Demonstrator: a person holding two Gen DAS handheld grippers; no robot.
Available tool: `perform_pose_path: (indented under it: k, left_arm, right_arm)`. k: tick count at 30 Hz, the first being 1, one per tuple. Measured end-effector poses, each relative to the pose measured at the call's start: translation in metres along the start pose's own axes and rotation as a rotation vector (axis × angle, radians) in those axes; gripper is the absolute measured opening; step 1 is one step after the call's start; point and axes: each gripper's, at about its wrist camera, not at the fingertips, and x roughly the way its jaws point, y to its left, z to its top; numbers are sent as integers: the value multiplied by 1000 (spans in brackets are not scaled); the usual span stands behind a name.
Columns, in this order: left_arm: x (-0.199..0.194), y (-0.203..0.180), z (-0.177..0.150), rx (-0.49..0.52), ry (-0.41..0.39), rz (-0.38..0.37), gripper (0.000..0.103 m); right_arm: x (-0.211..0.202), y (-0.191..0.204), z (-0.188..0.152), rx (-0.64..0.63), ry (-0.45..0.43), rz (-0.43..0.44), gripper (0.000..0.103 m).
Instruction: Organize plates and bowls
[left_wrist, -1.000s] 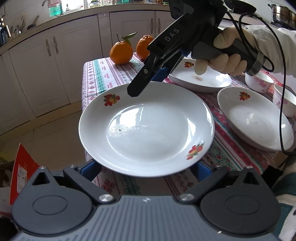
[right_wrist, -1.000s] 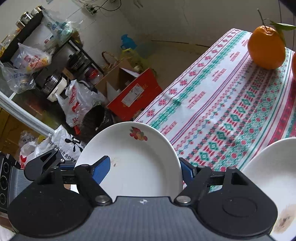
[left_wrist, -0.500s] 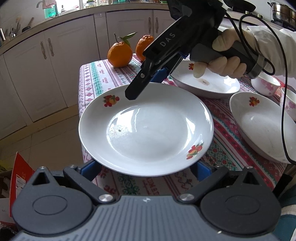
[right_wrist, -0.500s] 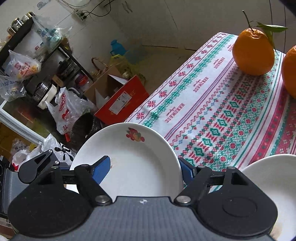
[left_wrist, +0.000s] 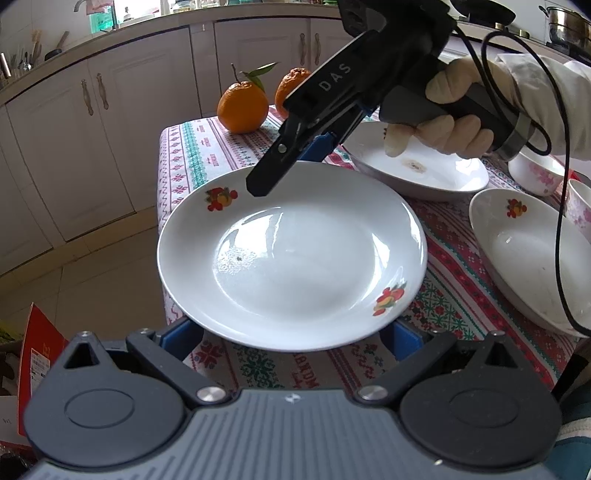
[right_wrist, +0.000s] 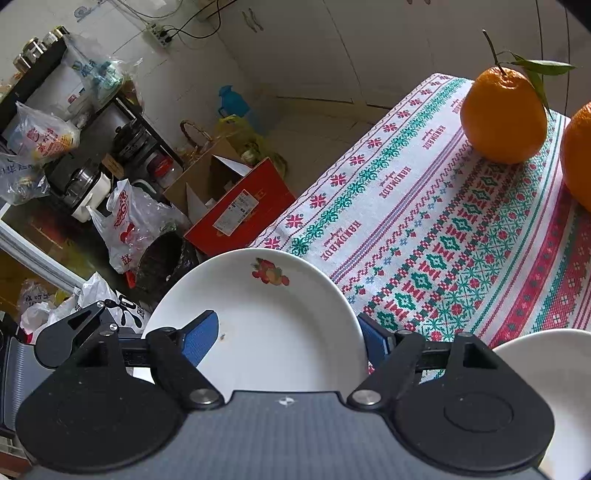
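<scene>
While the left tool (left_wrist: 291, 334) pinches the near rim of a white plate (left_wrist: 291, 254) above the surface (left_wrist: 458, 266) edge, the right tool (right_wrist: 288, 334) straddles its far rim. Its jaws have just been opening around the plate, pads apparently off it.

The near rim of the white fruit-printed plate (left_wrist: 291, 254) is hidden behind the left claw's (left_wrist: 291, 334) grey body, so its blue pads' contact cannot be told. The second orange (right_wrist: 578, 155) and a white dish (right_wrist: 554, 387) are cut off by the right-wrist view's edge. The shelf jars' (right_wrist: 37, 46) labels are too small to read.
</scene>
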Motion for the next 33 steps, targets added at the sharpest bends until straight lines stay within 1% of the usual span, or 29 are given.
perform_pose_path:
  k: [6, 7, 8, 14, 16, 18, 22, 26, 29, 33]
  left_arm:
    - [1, 0, 1, 4, -3, 1, 101]
    - [1, 0, 1, 6, -4, 5, 101]
    - [0, 0, 0, 7, -5, 7, 101]
    - [-14, -2, -2, -7, -13, 14, 101]
    - [-22, -5, -4, -5, -20, 19, 101]
    - [-30, -9, -6, -7, -27, 28, 101]
    - [-52, -24, -9, -24, -60, 37, 101]
    - [-69, -44, -14, -14, -93, 40, 101]
    - [-77, -59, -20, -17, -105, 19, 101]
    - [-83, -80, -28, -10, -114, -7, 101]
  right_arm:
    - [2, 6, 0, -30, 6, -20, 94]
    - [1, 8, 0, -38, 6, -20, 99]
    - [-1, 10, 0, -47, 3, -23, 102]
    - [-15, 29, -4, -120, -22, -91, 103]
    - [-26, 38, -9, -146, -35, -92, 103]
    - [-38, 48, -16, -176, -53, -113, 103]
    - [-66, 71, -39, -224, -100, -176, 103]
    - [-93, 90, -72, -239, -151, -242, 103]
    - [-109, 97, -98, -217, -175, -274, 103]
    - [-129, 98, -137, -147, -199, -311, 103]
